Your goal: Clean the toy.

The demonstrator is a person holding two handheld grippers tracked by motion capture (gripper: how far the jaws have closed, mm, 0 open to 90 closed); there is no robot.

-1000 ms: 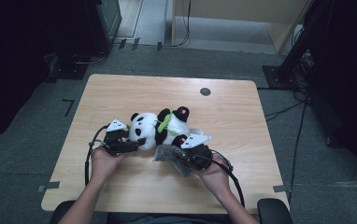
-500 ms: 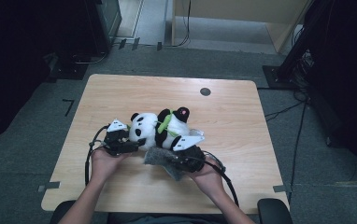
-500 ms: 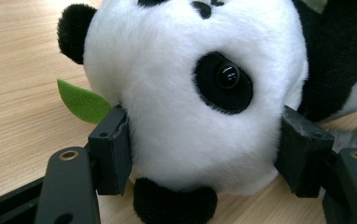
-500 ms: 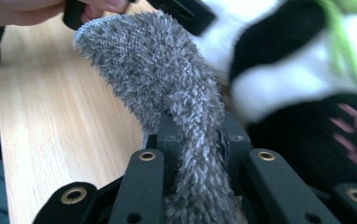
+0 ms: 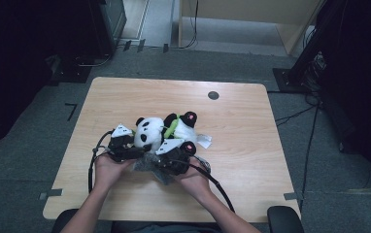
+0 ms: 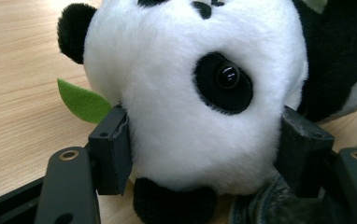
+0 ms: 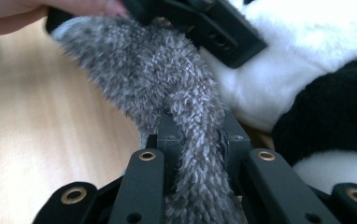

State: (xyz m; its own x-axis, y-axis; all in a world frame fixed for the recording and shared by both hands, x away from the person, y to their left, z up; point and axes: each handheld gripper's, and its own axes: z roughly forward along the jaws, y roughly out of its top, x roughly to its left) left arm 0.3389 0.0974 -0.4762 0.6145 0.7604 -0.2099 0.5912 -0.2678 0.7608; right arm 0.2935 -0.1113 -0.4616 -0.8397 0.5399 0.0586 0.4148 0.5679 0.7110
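Your left tool (image 6: 200, 154) clamps the panda (image 5: 166, 130) by its head; the panda lies lengthwise across the worktop (image 5: 242, 145). Your right tool (image 7: 197, 140) pinches the grey cloth (image 7: 167, 84).

In the left gripper view the panda plush (image 6: 190, 93) is cut off at the top and right edges, so its far eye and body stay unseen. The grey fuzzy cloth (image 7: 176, 102) runs off the bottom of the right gripper view. From the high view that cloth (image 5: 149, 165) lies mostly hidden under the hands.
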